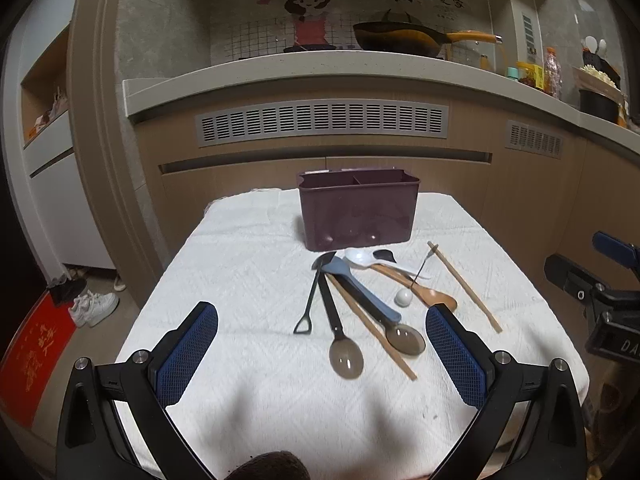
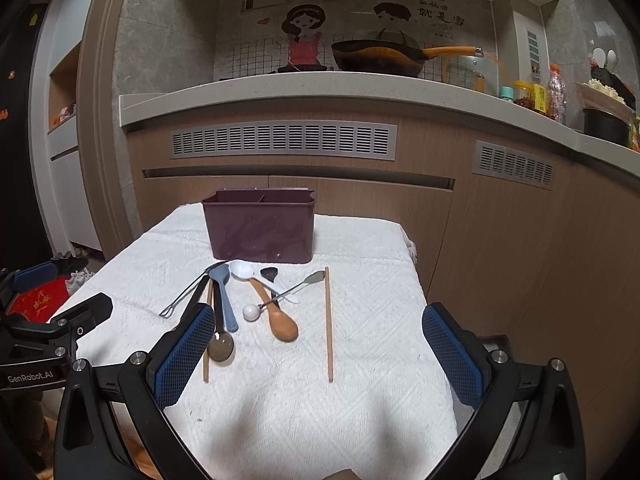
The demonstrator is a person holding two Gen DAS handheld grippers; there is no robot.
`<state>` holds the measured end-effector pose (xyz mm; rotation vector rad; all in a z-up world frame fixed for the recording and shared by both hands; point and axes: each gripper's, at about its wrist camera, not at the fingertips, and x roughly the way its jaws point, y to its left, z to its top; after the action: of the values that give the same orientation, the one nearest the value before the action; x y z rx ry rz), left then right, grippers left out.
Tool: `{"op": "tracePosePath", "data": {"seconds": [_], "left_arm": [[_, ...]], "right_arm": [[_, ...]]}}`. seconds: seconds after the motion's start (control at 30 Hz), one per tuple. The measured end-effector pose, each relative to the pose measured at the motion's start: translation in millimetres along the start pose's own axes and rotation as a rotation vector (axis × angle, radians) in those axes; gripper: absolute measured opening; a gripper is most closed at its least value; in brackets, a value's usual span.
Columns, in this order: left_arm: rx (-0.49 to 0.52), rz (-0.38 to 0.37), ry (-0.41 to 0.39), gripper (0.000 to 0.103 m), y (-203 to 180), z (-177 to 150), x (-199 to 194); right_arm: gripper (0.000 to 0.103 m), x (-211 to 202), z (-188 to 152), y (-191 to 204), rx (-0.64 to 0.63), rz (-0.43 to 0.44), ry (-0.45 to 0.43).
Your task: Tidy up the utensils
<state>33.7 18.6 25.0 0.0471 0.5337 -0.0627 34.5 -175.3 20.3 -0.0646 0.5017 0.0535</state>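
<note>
A purple divided utensil holder (image 1: 357,210) (image 2: 260,226) stands at the far side of a small table covered with a white towel (image 1: 248,380) (image 2: 372,360). In front of it lies a pile of utensils: two smoky translucent spoons (image 1: 346,358) (image 2: 221,346), a blue spatula (image 1: 360,288), a wooden spoon (image 1: 424,292) (image 2: 278,318), a white spoon (image 2: 242,269), a black wire tool (image 1: 310,300), a white-ball stick (image 2: 251,312), and wooden chopsticks (image 1: 466,288) (image 2: 329,324). My left gripper (image 1: 322,356) is open and empty above the near towel. My right gripper (image 2: 318,358) is open and empty too.
A kitchen counter (image 1: 320,68) with a wok (image 1: 400,38) and bottles runs behind the table. Shoes (image 1: 94,306) and a red mat lie on the floor at left. Each gripper shows at the other view's edge (image 1: 600,292) (image 2: 48,336).
</note>
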Motion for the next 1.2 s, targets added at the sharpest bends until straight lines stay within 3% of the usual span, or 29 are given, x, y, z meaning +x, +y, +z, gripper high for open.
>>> {"op": "tracePosePath", "data": {"seconds": [0.2, 0.47, 0.67, 0.77, 0.8, 0.87, 0.93, 1.07, 1.2], "left_arm": [[-0.003, -0.061, 0.037, 0.103, 8, 29, 34], [0.001, -0.114, 0.072, 0.103, 32, 56, 83], [0.054, -0.095, 0.099, 0.103, 42, 54, 112], [0.084, -0.082, 0.109, 0.103, 42, 47, 121], [0.09, -0.078, 0.118, 0.103, 42, 44, 123], [0.083, -0.081, 0.151, 0.103, 46, 39, 130], [0.054, -0.109, 0.19, 0.103, 54, 33, 137], [-0.004, -0.108, 0.2, 0.103, 74, 24, 141], [-0.046, -0.085, 0.192, 0.103, 90, 21, 141]], "right_arm": [[0.103, 29, 26, -2, -0.036, 0.018, 0.022], [0.103, 92, 53, 2, -0.159, 0.101, 0.138], [0.103, 137, 60, 16, -0.276, 0.188, 0.19], [0.102, 169, 62, 28, -0.292, 0.273, 0.247], [0.101, 182, 62, 34, -0.295, 0.313, 0.277], [0.084, 205, 59, 46, -0.316, 0.37, 0.333], [0.073, 228, 52, 59, -0.349, 0.418, 0.401], [0.072, 257, 38, 77, -0.41, 0.483, 0.468], [0.062, 269, 28, 93, -0.49, 0.527, 0.482]]}}
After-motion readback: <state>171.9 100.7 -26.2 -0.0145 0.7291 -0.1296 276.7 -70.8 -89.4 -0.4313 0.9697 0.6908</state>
